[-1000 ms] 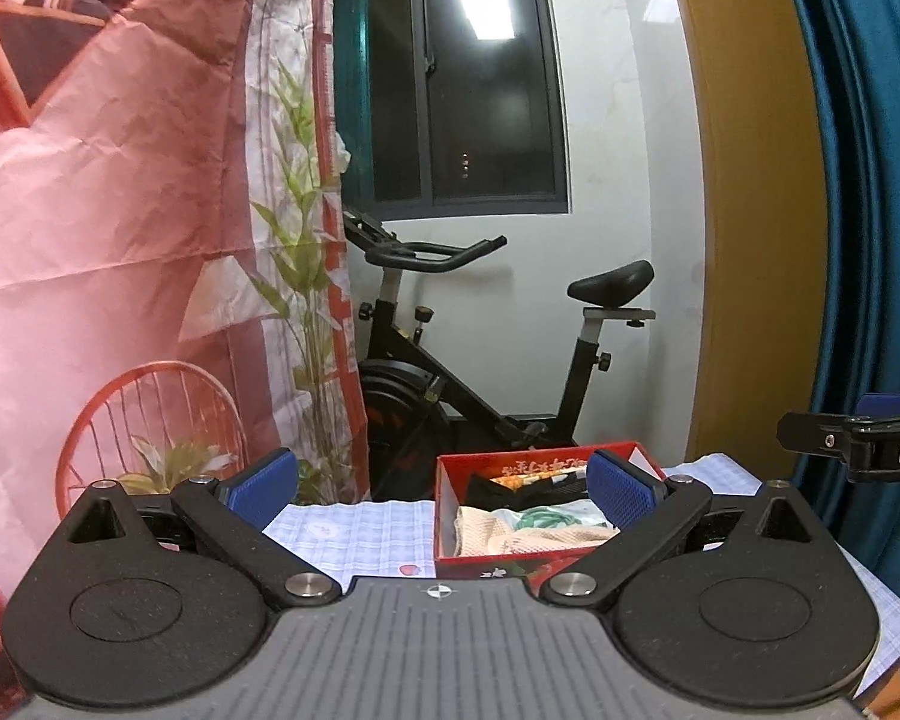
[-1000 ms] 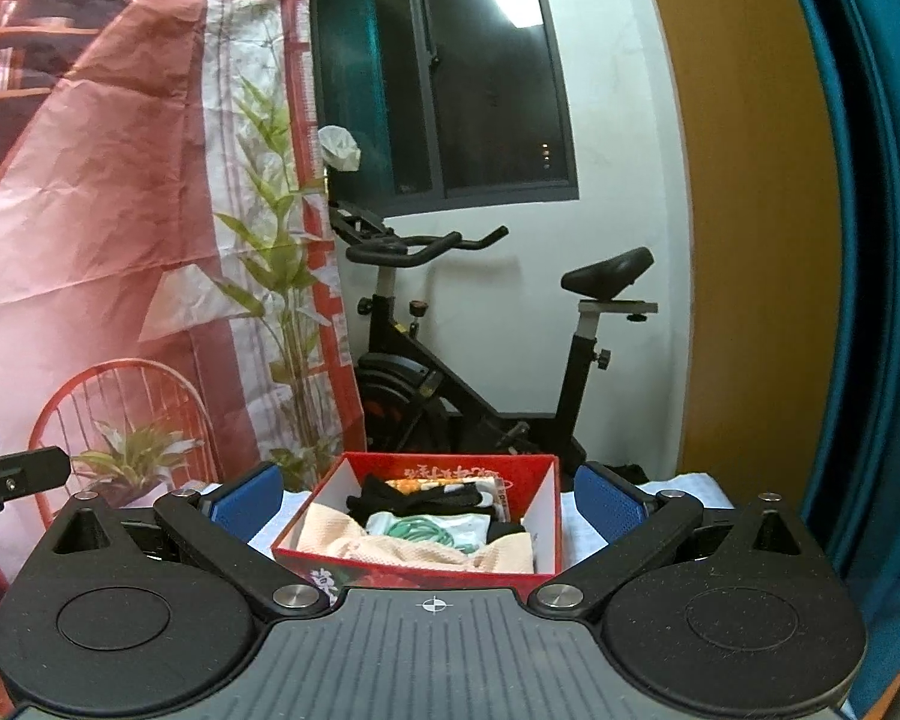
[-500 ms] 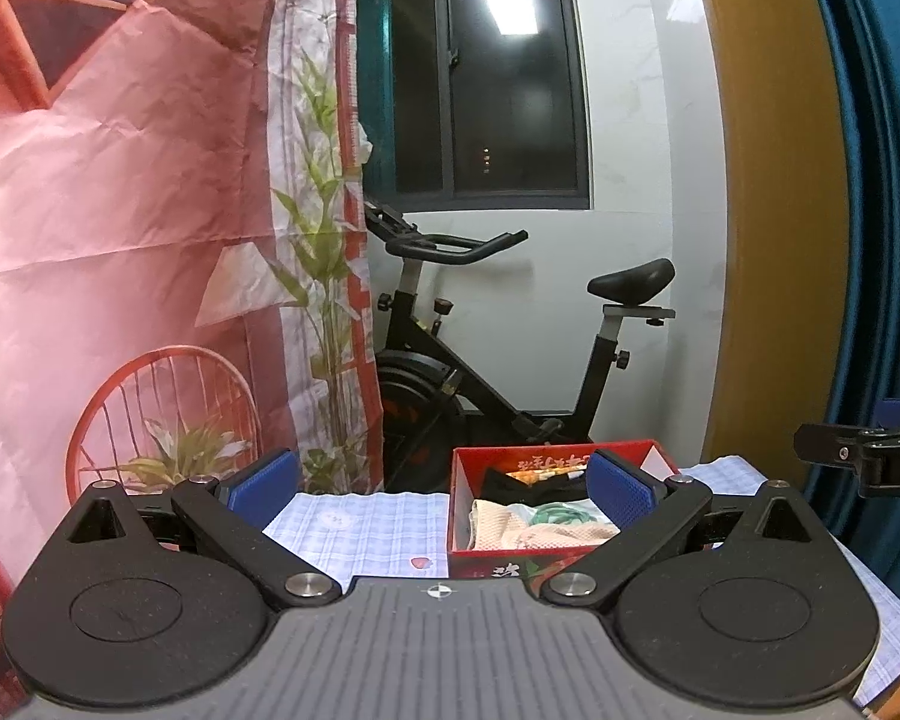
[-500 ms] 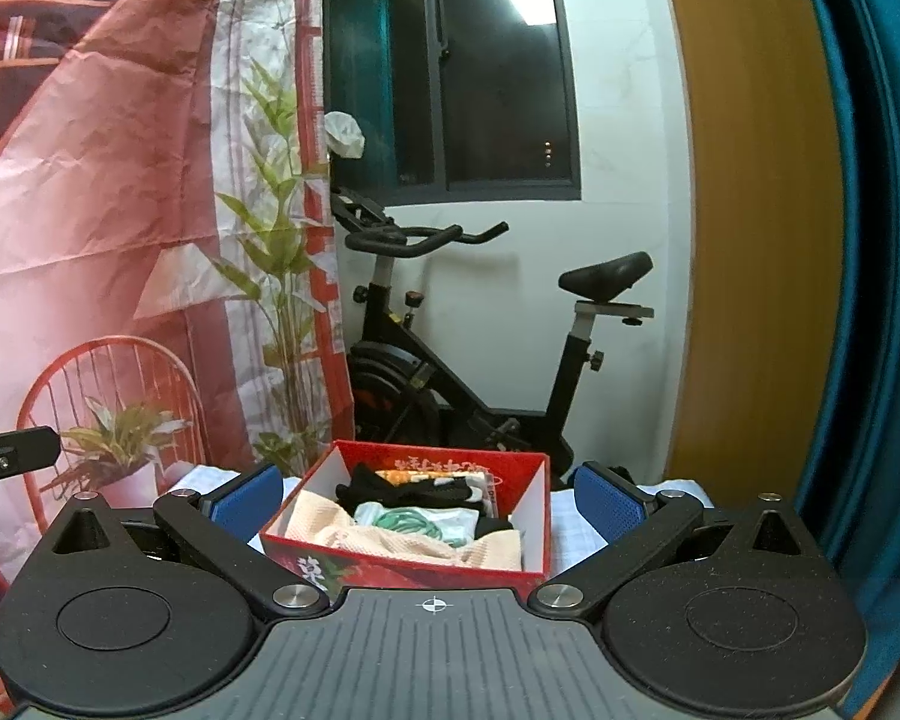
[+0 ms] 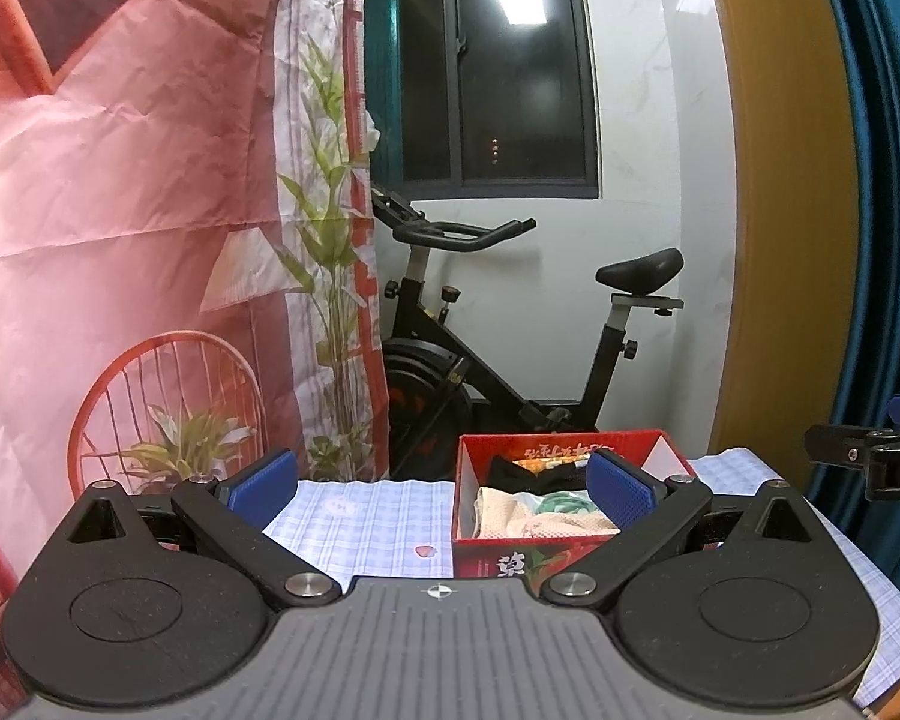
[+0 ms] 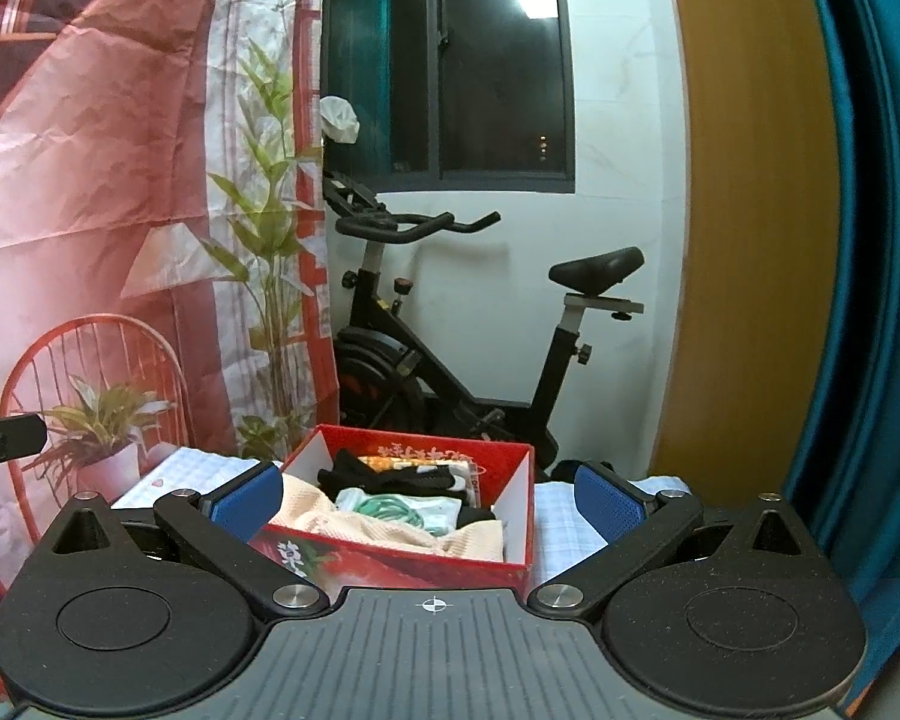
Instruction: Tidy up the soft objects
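Left wrist view: left gripper [image 5: 442, 489] is hanging above the near edge of the table, jaws spread wide apart w/ nothing between the blue pads [image 5: 262, 480]. The red box [image 5: 567, 510] is sitting on the checkered tablecloth [image 5: 366, 528], right of centre, and the right-hand pad is overlapping its open top in the frame. Inside the box: a peach cloth [image 5: 504, 517] at the near side, a black fabric item [image 5: 510, 471] further back, a green-and-white bundle [image 5: 561, 502] in the middle, and an orange-printed packet [image 5: 537, 463] by the far wall. At the far right edge, part of the right gripper [image 5: 870, 462] is poking in, apart from the box. Beyond the table, an exercise bike [image 5: 510, 348] is standing against the white wall, w/ a pink printed backdrop [image 5: 120, 180] on the left and a blue curtain [image 5: 876, 180] on the right.

Right wrist view: right gripper [image 6: 429, 495] is hovering w/ jaws wide apart too, empty, and the red box [image 6: 402, 564] is lying straight ahead between the two blue pads [image 6: 606, 501], closer to the left one. Peach cloth [image 6: 360, 525] is filling the near part, green-and-white bundle [image 6: 396, 504] on top of it, black fabric item [image 6: 390, 477] behind, orange-printed packet [image 6: 411, 459] at the far wall. A bit of the left gripper [image 6: 3, 441] is showing at the left edge. Can't tell if either gripper is touching the box.
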